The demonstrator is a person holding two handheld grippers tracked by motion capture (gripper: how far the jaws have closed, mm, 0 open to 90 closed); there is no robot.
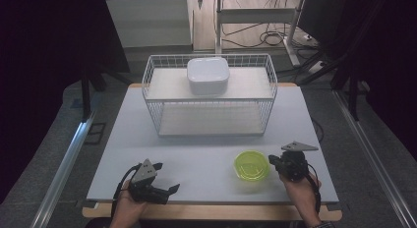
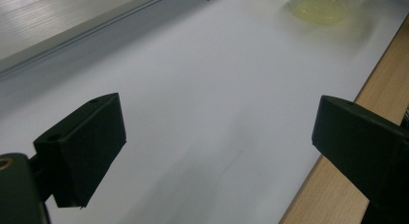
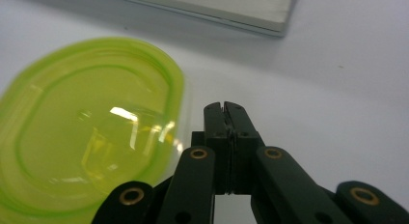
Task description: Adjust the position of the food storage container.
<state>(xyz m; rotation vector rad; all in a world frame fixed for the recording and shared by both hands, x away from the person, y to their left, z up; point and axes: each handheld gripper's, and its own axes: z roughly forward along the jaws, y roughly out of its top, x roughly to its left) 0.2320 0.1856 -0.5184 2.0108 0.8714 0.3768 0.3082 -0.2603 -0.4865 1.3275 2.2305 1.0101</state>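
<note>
A translucent lime-green bowl [image 1: 252, 165] stands on the white table [image 1: 206, 154] near its front right. My right gripper [image 1: 272, 161] sits just right of the bowl's rim, its jaws pressed together with nothing between them; in the right gripper view the bowl [image 3: 87, 132] lies left of the shut jaws [image 3: 225, 108]. My left gripper [image 1: 166, 177] rests at the front left of the table, jaws wide apart and empty. In the left gripper view its fingers [image 2: 82, 147] frame bare table, with the bowl [image 2: 319, 9] far off.
A white wire basket rack [image 1: 210, 93] stands at the back middle of the table, with a white lidded container [image 1: 207, 75] on its upper shelf. The wooden front edge [image 1: 211, 212] runs below the hands. Cables lie on the floor behind.
</note>
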